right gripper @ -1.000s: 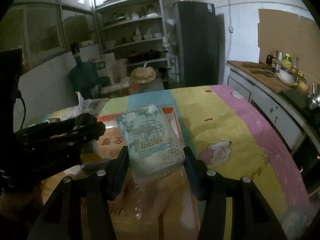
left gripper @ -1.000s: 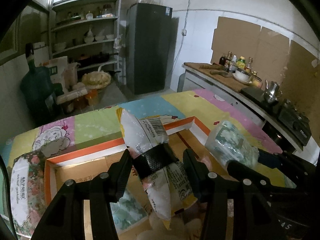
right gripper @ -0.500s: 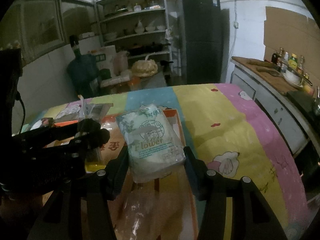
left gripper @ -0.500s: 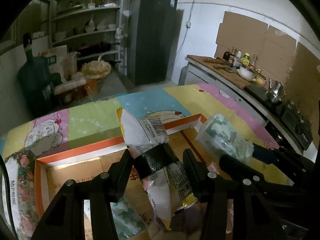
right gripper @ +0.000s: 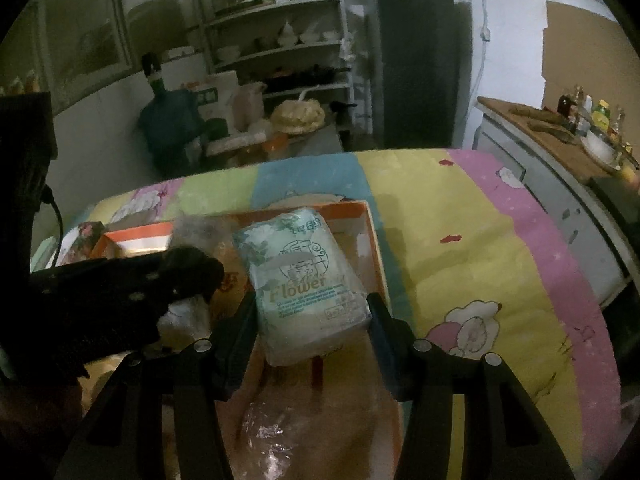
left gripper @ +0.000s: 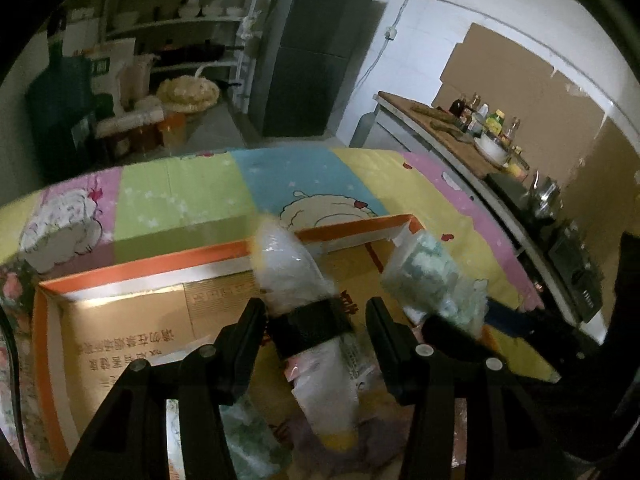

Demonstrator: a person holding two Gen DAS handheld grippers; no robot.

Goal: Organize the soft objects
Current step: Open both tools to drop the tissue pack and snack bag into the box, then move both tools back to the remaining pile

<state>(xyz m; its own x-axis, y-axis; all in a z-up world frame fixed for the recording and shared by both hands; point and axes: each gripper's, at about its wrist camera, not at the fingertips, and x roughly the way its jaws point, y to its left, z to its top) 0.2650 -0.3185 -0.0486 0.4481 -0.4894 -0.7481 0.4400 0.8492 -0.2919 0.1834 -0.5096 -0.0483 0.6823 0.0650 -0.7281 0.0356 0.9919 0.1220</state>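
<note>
My left gripper (left gripper: 316,312) is shut on a white snack packet (left gripper: 288,264) with a black band round its middle. It hangs tilted over the orange-rimmed cardboard box (left gripper: 160,264). Beside it to the right, my right gripper (right gripper: 312,312) is shut on a green-and-white tissue pack (right gripper: 300,276) printed "Flower", held above the box's right part (right gripper: 376,248). The tissue pack (left gripper: 432,280) also shows in the left wrist view. In the right wrist view the left gripper (right gripper: 192,272) is a dark shape at the left.
Inside the box lie a green-patterned pack (left gripper: 248,440) and a clear plastic bag (right gripper: 272,432). A floral pack (right gripper: 82,236) sits just outside the box's left corner. The colourful tablecloth (right gripper: 460,220) stretches to the right. A counter (left gripper: 440,120) with bottles runs along the right wall.
Both grippers have moved a little across and down over the box with their loads still held. The left one rolled, and its packet now looks blurred.
</note>
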